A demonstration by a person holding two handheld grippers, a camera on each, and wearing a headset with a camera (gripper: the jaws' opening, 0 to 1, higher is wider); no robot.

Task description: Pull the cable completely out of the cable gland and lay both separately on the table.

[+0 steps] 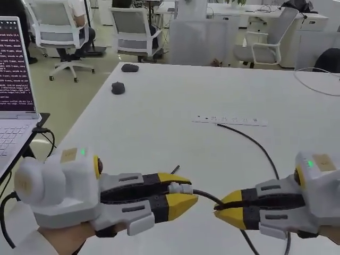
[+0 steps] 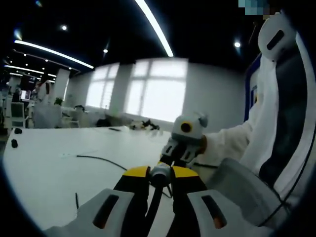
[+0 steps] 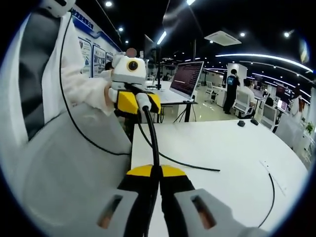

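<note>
My left gripper (image 1: 190, 190) clamps the gland (image 1: 179, 187) and my right gripper (image 1: 220, 207) pinches the cable (image 1: 204, 195). If I pull crooked, I risk it slipping or jamming.

Open tabletop (image 1: 154, 138) left of strip (image 1: 229, 120); mice (image 1: 118, 87) beyond, far left; cable (image 1: 259, 147) crosses near side; laptop (image 1: 13, 69) farthest left.

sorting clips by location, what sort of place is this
Most likely an open-plan office or lab workspace: swivel office chairs stand behind a large white table, an open laptop sits at its left, and strip lights run along the ceiling.
</note>
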